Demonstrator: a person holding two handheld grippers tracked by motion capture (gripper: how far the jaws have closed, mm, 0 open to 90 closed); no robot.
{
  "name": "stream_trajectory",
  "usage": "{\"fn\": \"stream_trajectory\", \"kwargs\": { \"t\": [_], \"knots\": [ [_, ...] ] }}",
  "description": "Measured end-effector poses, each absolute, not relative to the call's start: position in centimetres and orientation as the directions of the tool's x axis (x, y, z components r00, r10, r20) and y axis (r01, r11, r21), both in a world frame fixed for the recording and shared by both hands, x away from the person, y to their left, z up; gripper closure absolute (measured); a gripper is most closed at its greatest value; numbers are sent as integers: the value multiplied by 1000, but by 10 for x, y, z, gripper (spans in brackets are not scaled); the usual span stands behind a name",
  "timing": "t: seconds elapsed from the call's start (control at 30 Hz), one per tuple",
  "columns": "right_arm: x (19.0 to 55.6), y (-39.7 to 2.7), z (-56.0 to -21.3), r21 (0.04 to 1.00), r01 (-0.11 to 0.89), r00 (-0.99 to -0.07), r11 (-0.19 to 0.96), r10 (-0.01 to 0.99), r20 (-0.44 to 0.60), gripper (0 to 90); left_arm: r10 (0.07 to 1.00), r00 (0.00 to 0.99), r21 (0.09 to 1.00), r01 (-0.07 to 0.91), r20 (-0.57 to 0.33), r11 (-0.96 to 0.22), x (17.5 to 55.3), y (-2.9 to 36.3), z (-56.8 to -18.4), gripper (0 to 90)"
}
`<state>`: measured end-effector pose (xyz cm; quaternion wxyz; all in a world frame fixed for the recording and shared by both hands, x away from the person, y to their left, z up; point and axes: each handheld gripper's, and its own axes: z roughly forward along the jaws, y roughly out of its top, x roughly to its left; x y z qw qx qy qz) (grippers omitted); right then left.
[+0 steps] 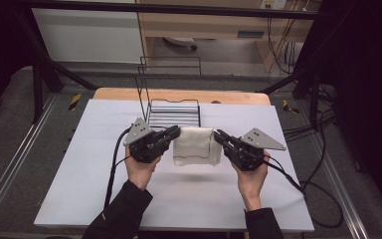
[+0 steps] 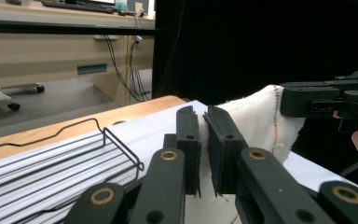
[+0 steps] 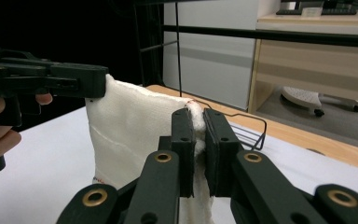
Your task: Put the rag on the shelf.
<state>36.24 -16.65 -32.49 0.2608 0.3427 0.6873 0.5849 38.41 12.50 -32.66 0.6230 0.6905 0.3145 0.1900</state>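
My left tool (image 1: 175, 132) and right tool (image 1: 218, 135) each clench a top corner of the cloth (image 1: 195, 145) above the desk (image 1: 79, 174).
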Motion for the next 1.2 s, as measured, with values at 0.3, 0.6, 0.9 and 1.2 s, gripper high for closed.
{"fn": "stream_trajectory", "kwargs": {
  "t": [0.3,0.6,0.9,1.2],
  "knots": [
    [366,-159,-312,990,129,-627,55,778,38,835,682,721,985,170,-125,1,386,132,-313,834],
    [371,-148,-300,994,96,-632,45,775,26,835,696,707,989,147,-125,28,389,142,-304,834],
    [378,-139,-287,996,73,-635,53,772,6,835,706,698,991,131,-119,38,394,150,-291,834],
    [387,-132,-274,998,53,-632,46,775,-2,835,720,687,994,105,-101,39,400,155,-277,834]
  ]
}}
